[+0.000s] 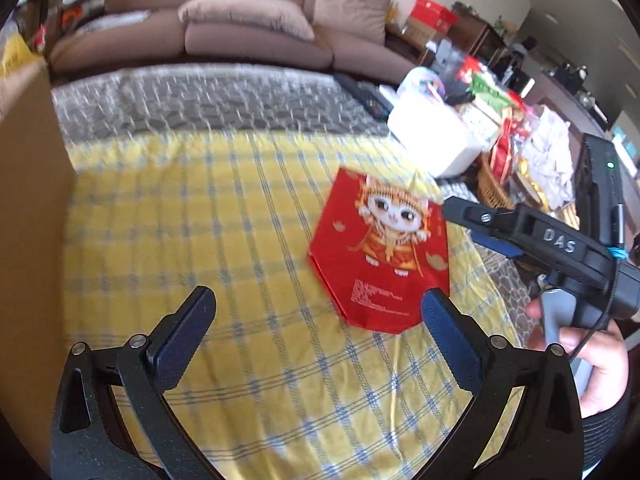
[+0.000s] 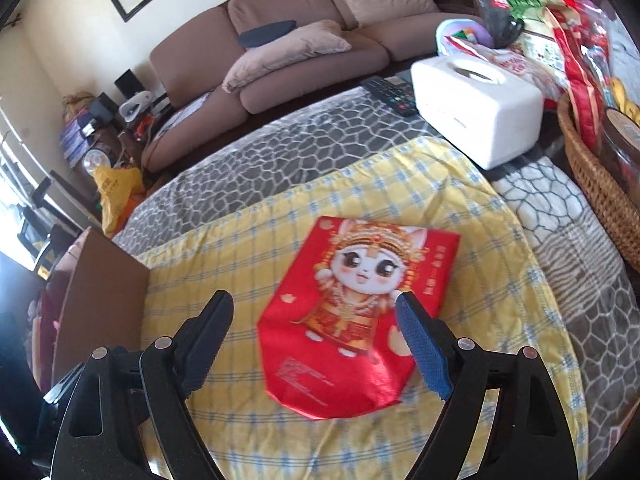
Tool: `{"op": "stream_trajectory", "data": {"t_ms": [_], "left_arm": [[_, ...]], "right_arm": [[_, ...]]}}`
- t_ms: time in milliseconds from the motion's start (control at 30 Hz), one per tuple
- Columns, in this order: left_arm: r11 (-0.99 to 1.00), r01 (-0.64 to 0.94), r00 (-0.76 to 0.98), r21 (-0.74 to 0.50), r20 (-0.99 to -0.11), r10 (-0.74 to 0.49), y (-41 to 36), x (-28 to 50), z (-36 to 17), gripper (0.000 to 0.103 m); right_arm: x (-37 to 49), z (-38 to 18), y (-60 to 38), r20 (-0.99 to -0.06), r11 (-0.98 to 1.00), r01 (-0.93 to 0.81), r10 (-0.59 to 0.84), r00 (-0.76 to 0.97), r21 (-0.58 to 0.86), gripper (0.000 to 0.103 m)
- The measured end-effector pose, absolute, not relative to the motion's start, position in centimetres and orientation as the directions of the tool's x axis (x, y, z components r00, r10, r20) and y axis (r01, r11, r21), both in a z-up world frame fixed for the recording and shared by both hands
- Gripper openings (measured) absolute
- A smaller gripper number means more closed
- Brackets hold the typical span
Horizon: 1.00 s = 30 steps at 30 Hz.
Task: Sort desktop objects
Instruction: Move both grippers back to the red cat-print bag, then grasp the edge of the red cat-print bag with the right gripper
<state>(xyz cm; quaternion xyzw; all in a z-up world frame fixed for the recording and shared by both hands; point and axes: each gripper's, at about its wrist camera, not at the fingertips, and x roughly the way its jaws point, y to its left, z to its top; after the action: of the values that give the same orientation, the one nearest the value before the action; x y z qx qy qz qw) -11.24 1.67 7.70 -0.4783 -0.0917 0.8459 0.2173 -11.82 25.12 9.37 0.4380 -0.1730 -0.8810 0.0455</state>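
Note:
A red packet with a cartoon cat in gold costume point(image 1: 382, 252) lies flat on the yellow checked cloth point(image 1: 200, 220); it also shows in the right wrist view point(image 2: 352, 312). My left gripper point(image 1: 320, 300) is open and empty above the cloth, the packet just ahead to its right. My right gripper point(image 2: 316, 308) is open and empty, hovering over the packet's near end. The right gripper also shows in the left wrist view point(image 1: 460, 210), at the packet's right edge, held by a hand.
A brown cardboard box point(image 1: 28, 200) stands at the cloth's left edge, also in the right wrist view point(image 2: 100, 280). A white tissue box point(image 2: 476, 100), a remote point(image 2: 390, 92) and a wicker basket point(image 2: 592, 168) of snacks sit at the right. A sofa point(image 2: 280, 40) is behind.

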Motion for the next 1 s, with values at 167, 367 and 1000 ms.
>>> {"op": "stream_trajectory", "data": {"t_ms": [167,367,1000], "left_arm": [[-0.882,-0.241,-0.357,-0.405,-0.808,0.468,3.3,-12.0,3.4,0.103],[-0.908,-0.249,-0.364,-0.337,-0.837,0.41,5.0,-12.0,1.7,0.103],[-0.879,-0.381,-0.346,-0.285,-0.838,0.422,8.0,-11.5,2.2,0.072]], "right_arm": [[-12.0,6.8,28.6,-0.8,-0.93,-0.155,-0.193,-0.568,0.335,0.085],[-12.3,4.4,30.7,-0.81,-0.886,-0.205,-0.258,-0.526,0.415,0.085],[-12.6,3.8,26.7,-0.807,-0.913,-0.079,-0.31,-0.503,0.4,0.027]]}}
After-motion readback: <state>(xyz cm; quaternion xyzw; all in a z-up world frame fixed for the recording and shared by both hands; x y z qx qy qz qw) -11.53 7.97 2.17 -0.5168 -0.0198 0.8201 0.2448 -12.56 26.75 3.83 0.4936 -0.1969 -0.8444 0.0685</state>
